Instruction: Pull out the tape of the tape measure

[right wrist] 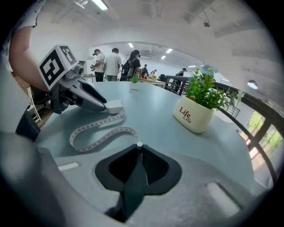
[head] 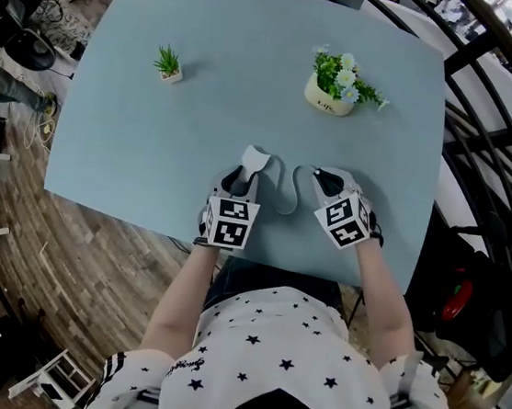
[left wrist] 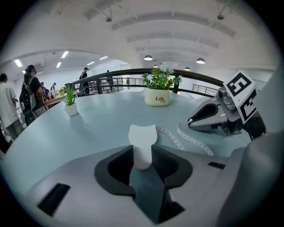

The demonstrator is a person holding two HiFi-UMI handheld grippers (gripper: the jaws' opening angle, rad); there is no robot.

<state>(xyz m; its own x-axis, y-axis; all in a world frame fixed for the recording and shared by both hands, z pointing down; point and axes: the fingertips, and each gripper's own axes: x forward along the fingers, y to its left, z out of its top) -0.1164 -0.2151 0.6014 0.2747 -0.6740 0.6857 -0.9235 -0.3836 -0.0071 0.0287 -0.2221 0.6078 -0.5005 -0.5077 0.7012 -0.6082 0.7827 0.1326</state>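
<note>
Head view: the left gripper [head: 249,172] and right gripper [head: 320,174] sit close together on the table [head: 155,122]; left gripper view: half-open jaws clamp the white case [left wrist: 143,135], the tape [left wrist: 194,142] lying slack beside it; right gripper view: nearly closed jaws pinch the tape's tip [right wrist: 139,144], which could slip under a jerk.

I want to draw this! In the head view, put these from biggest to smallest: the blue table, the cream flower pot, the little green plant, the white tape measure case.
1. blue table
2. cream flower pot
3. little green plant and white tape measure case: about alike, and the case is partly hidden.
</note>
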